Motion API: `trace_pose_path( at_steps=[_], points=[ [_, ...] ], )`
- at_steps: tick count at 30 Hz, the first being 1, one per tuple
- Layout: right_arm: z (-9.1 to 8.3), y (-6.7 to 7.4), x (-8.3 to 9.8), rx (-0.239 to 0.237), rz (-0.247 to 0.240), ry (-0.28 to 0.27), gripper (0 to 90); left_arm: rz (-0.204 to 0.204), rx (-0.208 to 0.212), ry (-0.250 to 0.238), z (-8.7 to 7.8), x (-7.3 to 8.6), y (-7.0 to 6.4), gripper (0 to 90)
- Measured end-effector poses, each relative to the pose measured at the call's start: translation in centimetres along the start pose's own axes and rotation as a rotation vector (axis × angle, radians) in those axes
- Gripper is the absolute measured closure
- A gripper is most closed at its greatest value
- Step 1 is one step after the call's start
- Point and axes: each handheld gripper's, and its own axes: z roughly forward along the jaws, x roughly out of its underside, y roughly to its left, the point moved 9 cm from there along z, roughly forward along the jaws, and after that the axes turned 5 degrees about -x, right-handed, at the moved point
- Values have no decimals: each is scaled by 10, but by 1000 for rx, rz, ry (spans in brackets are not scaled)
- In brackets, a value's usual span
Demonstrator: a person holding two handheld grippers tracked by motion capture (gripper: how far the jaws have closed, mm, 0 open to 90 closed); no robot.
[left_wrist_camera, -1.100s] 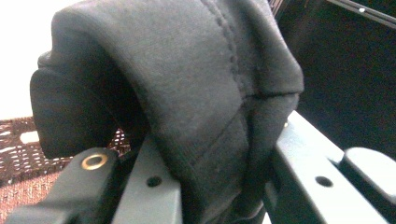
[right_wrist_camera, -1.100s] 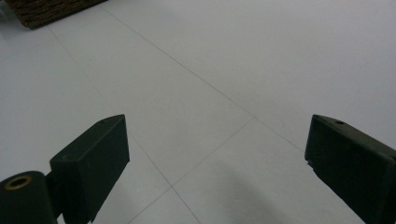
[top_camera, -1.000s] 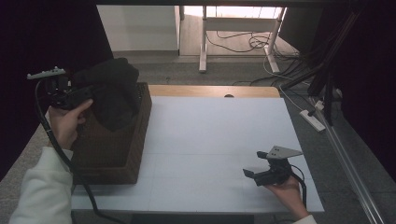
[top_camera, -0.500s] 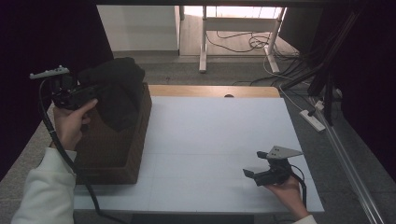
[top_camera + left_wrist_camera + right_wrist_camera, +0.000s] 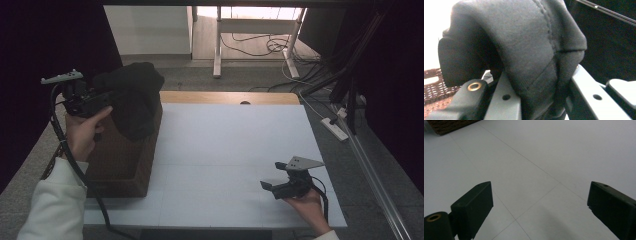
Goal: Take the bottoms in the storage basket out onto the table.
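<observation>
Soft, limp and light by the look of it: a dark grey knitted cloth garment with a stitched seam [image 5: 131,102], bunched and drooping at the upper left of the high view, above the far end of the brown woven wicker basket [image 5: 125,160]. No stiffness to count on; likely to sag, swing and unfold once lifted, though not fragile and hardly slippery on rubbery pads. Best taken by a thick fold or along the seam, where several layers bunch together, rather than by a single loose edge. Looks snag-prone on the basket's rough weave if dragged over the rim.

Left gripper [image 5: 102,96], upper left of the high view: pinching the garment [image 5: 529,57], a fat wad of fabric wedged between the jaws in the left gripper view, cloth bulging over both sides. Whether any part of the cloth rests on the basket cannot be told.

Right gripper [image 5: 272,187], lower right of the high view, low over the white tabletop [image 5: 235,145]: jaws spread wide, nothing between them but bare table [image 5: 536,157], a corner of the basket [image 5: 449,126] at the upper left of the right gripper view.
</observation>
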Motion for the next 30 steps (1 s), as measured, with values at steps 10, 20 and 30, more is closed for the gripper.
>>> trace_pose_path(
  at_steps=[10,20,30],
  points=[
    [0,0,0,0,1,-1,64,20,40,6,9,0,-19,780],
    [0,0,0,0,0,-1,64,39,86,10,19,-2,-40,780],
    [-1,-1,-1,5,2,-6,64,44,149,31,34,4,-62,780]
  ],
)
